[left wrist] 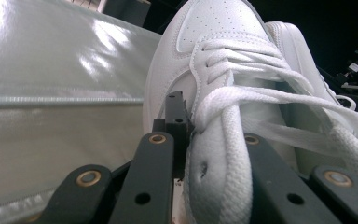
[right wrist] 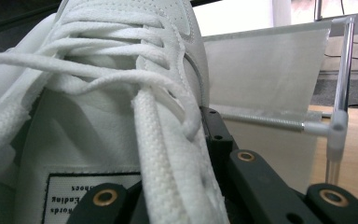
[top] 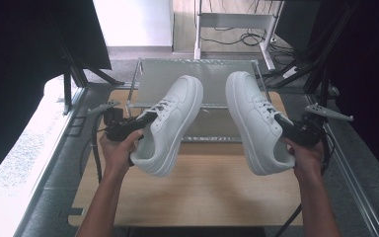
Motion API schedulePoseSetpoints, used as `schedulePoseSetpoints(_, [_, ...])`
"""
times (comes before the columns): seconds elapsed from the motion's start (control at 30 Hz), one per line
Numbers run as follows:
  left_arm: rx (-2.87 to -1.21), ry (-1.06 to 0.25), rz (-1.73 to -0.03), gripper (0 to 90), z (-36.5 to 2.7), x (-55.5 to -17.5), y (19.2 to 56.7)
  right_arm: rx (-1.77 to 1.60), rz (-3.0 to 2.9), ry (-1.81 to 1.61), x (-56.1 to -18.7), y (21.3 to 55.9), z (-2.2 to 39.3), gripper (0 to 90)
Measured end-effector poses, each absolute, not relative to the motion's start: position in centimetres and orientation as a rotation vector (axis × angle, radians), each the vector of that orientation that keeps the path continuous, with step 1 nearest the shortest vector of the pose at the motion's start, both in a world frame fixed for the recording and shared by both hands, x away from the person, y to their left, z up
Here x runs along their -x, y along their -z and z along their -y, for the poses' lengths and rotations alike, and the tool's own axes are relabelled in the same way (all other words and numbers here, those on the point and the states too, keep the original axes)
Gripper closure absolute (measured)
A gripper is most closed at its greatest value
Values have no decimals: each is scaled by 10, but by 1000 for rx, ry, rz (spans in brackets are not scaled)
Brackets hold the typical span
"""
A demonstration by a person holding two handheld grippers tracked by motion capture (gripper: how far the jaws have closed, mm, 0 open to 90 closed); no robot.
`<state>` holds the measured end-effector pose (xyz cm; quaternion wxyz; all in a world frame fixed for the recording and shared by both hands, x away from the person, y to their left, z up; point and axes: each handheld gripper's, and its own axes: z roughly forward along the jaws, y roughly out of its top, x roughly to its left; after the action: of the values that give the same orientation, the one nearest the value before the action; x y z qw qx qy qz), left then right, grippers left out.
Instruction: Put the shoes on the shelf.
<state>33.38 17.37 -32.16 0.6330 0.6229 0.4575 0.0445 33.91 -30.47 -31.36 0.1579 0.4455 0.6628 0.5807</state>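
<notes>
A light wooden table (top: 207,192) set in a dark-curtained bay, with a low rack of silver tubes and translucent grey fabric shelf (top: 197,79) standing at its far edge, over which two white leather low-top sneakers are held clear of the surface. The left white sneaker (top: 170,123) is gripped by the left gripper (top: 143,121), whose fingers (left wrist: 175,123) are closed on the shoe's collar edge beside the laces; the right white sneaker (top: 256,121) is held the same way by the right gripper (top: 288,129), its fingers (right wrist: 216,135) clamped on the collar edge. Each shoe lies directly ahead of its own fingers, heel toward the hand and long axis running away toward the rack, the toes tipped up and leaning slightly inward toward each other; each hand is therefore nearest its own shoe, and the shelf lies just beyond and below both toes. A placement onto the rack is judged to turn on that forward alignment. A white tongue label (right wrist: 93,198) bordered in black is seen in the right gripper view, upside down; its small print is too blurred to be read reliably
</notes>
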Motion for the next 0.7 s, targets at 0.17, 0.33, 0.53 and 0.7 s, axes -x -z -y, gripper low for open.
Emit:
schedulePoseSetpoints(0.17, [-1411, -119, -1058, 825, -172, -347, 310, -1267, -1924, -1628, -353, 303, 292, 884])
schedulePoseSetpoints(0.33, [-1416, -131, -1067, 825, -170, -357, 304, -1260, -1920, -1624, -361, 294, 287, 884])
schedulePoseSetpoints(0.53, [-1431, -183, -1078, 824, -161, -372, 291, -1292, -1875, -1616, -378, 281, 283, 884])
schedulePoseSetpoints(0.7, [-1424, -161, -1076, 824, -156, -385, 284, -1322, -1865, -1587, -393, 275, 278, 883])
